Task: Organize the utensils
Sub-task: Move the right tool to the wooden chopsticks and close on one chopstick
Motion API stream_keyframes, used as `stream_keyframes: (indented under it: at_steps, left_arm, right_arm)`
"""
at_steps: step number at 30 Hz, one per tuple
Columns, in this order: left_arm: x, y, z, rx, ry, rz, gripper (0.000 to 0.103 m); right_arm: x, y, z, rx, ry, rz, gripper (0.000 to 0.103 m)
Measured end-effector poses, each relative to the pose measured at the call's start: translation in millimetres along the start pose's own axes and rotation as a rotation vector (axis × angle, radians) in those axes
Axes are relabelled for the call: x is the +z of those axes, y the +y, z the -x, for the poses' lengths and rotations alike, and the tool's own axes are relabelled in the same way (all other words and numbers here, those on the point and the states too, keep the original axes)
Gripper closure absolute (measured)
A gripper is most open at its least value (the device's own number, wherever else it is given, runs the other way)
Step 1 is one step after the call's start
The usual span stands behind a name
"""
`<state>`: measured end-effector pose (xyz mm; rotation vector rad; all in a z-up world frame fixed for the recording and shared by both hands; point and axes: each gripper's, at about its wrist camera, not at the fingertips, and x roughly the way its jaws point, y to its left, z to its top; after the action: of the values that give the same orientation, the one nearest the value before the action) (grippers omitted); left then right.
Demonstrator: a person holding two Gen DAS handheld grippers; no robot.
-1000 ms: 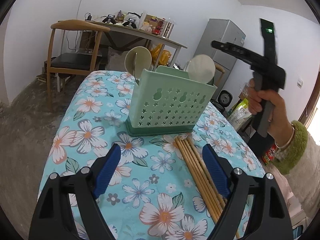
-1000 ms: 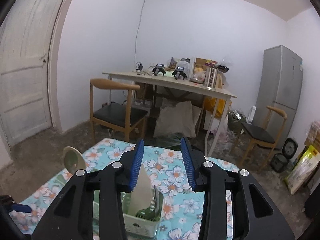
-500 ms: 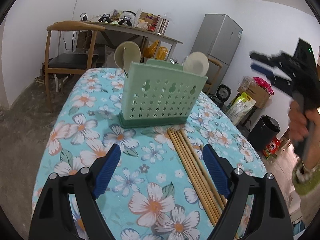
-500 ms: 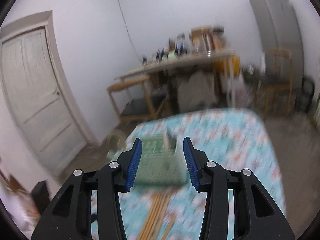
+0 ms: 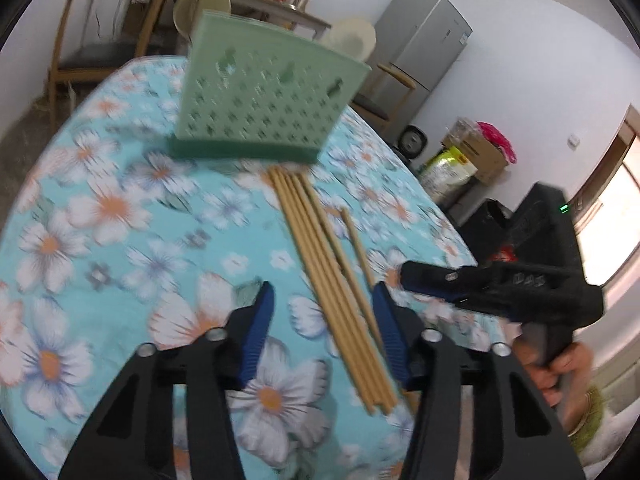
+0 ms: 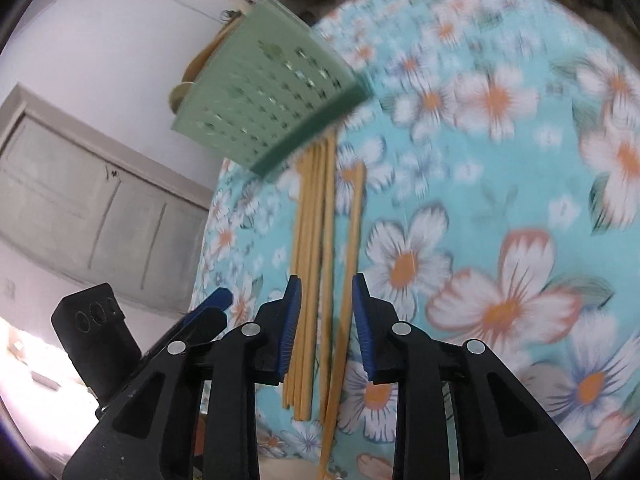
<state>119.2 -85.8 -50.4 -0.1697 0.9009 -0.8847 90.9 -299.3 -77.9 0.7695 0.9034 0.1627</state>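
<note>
Several wooden chopsticks (image 5: 328,272) lie in a bundle on the floral tablecloth (image 5: 100,208), their far ends touching a green perforated utensil holder (image 5: 264,96) with two spoons in it. My left gripper (image 5: 324,320) is open, low over the near part of the bundle. My right gripper (image 6: 325,312) is open, its fingers on either side of the chopsticks (image 6: 316,264) above them; it also shows in the left wrist view (image 5: 436,280). The holder (image 6: 268,92) stands beyond them. Both views are blurred by motion.
The table edge drops off close on the right (image 5: 472,264). A wooden chair (image 5: 100,20), a cluttered desk, a grey fridge (image 5: 420,44), bags and a black bin (image 5: 488,216) stand on the floor around. A door (image 6: 80,200) shows in the right wrist view.
Both grippers dropped toward the chopsticks. The left one tilted down and narrowed its opening. The right one swung from pointing across the room to low over the bundle.
</note>
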Motion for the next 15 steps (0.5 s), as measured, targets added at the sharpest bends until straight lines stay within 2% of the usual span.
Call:
stream_keyframes:
  at_steps: [6,10,15]
  left_arm:
    - [1,10,-27,-0.071,0.087,0.126,0.081]
    - [1,22,-41,-0.113,0.126,0.219,0.084]
    - [4,30,-52,-0.141,0.143,0.288,0.090]
  right_arm:
    - [-3,-13,-17,-0.007,0.034,-0.057,0.085]
    - [0,-16,-23,0.004,0.044,-0.077,0.088]
    - [5,-24,-25,0.022,0.047,-0.099,0.094]
